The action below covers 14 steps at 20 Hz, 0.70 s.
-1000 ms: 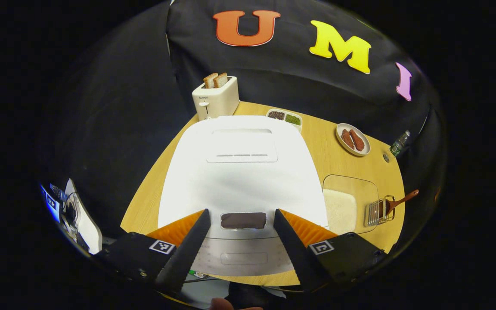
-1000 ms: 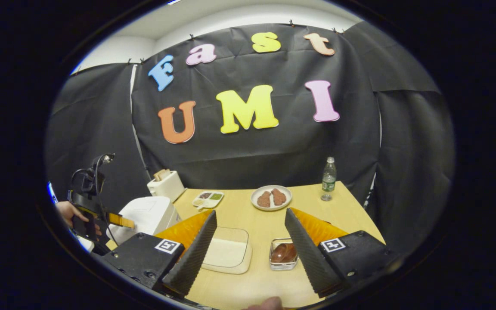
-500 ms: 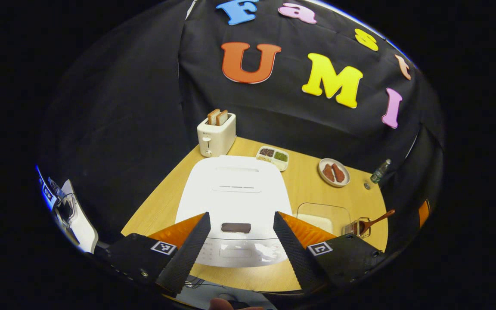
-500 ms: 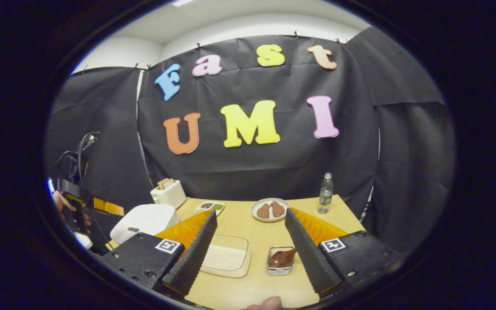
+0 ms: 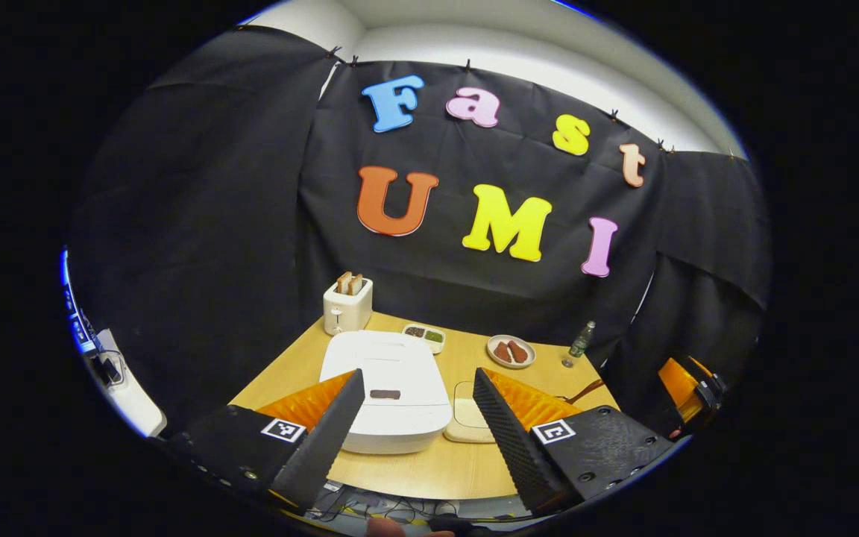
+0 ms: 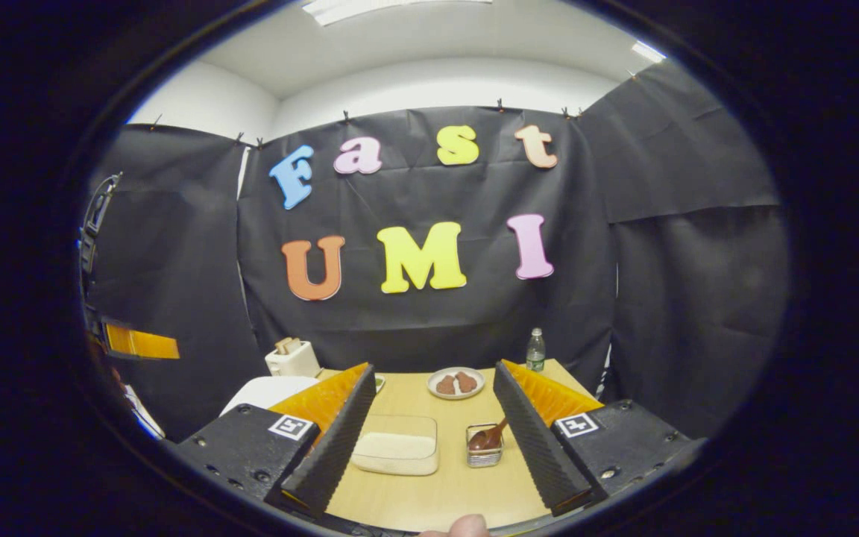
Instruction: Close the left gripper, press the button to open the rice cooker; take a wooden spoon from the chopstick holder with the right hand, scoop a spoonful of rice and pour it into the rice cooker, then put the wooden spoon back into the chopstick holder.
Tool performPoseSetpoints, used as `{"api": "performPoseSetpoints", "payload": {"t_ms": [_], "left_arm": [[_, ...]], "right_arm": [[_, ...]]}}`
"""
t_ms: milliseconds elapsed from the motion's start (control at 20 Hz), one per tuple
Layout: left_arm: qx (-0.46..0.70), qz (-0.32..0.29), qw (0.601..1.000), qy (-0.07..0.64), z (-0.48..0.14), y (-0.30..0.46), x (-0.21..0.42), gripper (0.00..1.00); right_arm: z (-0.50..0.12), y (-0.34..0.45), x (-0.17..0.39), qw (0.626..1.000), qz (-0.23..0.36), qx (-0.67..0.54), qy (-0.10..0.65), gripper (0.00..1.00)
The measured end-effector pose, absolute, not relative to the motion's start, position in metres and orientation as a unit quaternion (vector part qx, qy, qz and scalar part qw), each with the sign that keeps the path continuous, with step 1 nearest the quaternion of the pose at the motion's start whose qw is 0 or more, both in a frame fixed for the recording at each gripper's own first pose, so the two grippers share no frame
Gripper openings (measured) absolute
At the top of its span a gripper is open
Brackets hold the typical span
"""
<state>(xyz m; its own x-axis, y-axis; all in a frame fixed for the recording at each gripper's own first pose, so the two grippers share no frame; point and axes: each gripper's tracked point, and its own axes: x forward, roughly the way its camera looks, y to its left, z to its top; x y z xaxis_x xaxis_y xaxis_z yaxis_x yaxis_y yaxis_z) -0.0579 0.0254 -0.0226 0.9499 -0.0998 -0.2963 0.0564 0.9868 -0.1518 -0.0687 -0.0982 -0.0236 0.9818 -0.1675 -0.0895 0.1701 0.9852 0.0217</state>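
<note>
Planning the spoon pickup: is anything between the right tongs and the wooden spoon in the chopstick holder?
Nothing visible. In the right gripper view the open right tongs face the wooden spoon in the chopstick holder across bare table; the rice container sits off to the side.

We see the left gripper (image 5: 418, 418) held wide open, above the table's (image 5: 429, 470) near edge. Cooker (image 5: 388, 399) lid is down, button (image 5: 385, 394) untouched.

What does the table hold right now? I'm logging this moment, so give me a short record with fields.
rice cooker: lid shut, table's left side
rice tray: clear, holding rice, beside the cooker
chopstick holder: wooden spoon resting inside
left gripper: open, holding nothing
right gripper: open, holding nothing
toaster: bread slices sticking up
plate: two brown pieces
bottle: upright, far edge
</note>
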Motion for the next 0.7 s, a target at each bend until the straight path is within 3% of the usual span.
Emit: {"api": "performPoseSetpoints", "payload": {"t_ms": [350, 700], "left_arm": [[-0.06, -0.054, 0.995, 0.061, 0.002, 0.021, -0.119, 0.94], [-0.065, -0.053, 0.995, 0.055, -0.007, 0.026, -0.153, 0.95]], "right_arm": [[-0.018, -0.058, -0.132, 0.997, -0.076, -0.003, 0.03, 1.0], [-0.023, -0.033, -0.16, 0.998, -0.064, -0.02, 0.02, 0.99]]}}
